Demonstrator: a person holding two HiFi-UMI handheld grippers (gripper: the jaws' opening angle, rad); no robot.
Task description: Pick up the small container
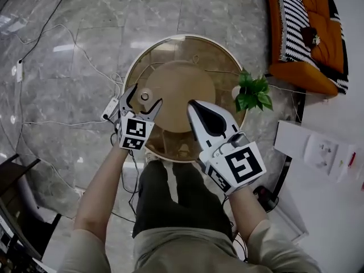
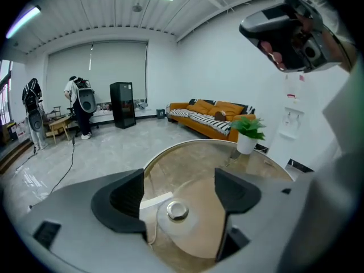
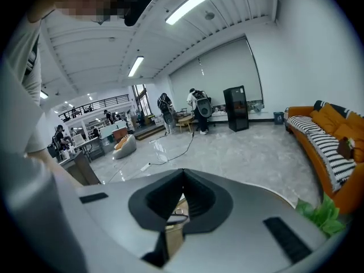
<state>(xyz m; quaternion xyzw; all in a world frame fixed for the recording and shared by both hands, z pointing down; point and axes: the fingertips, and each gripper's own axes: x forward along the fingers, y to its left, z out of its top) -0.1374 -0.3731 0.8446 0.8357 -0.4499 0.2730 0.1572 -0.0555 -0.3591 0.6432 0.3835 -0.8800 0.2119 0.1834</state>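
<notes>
The small round container with a silvery top (image 1: 144, 95) stands upright on the round glass table top (image 1: 170, 49), near its left edge as the head view shows it. Nothing else stands close to it, so it can be reached from both sides.

The left gripper (image 1: 147, 94) is set directly over this container. Its two jaws stand wide apart, and in the left gripper view (image 2: 179, 181) the container (image 2: 177, 210) shows in the gap between them, a little lower than the dark pads. The pads do not touch it. I judge that the wide opening is there so the jaws can pass on both sides of the container before they close. The gripper is tilted downward, which suits a thing that sits low on a flat top.

The right gripper (image 1: 194, 106) is over the middle of the table, well apart from the container. Its jaws are together with nothing between them (image 3: 182, 178). It seems to wait only, since one gripper is enough for such a small thing.

A small green plant in a white pot (image 1: 250, 92) stands at the right edge of the table, far from the work. The slippery glass could let the container slide if one pad arrives first.
</notes>
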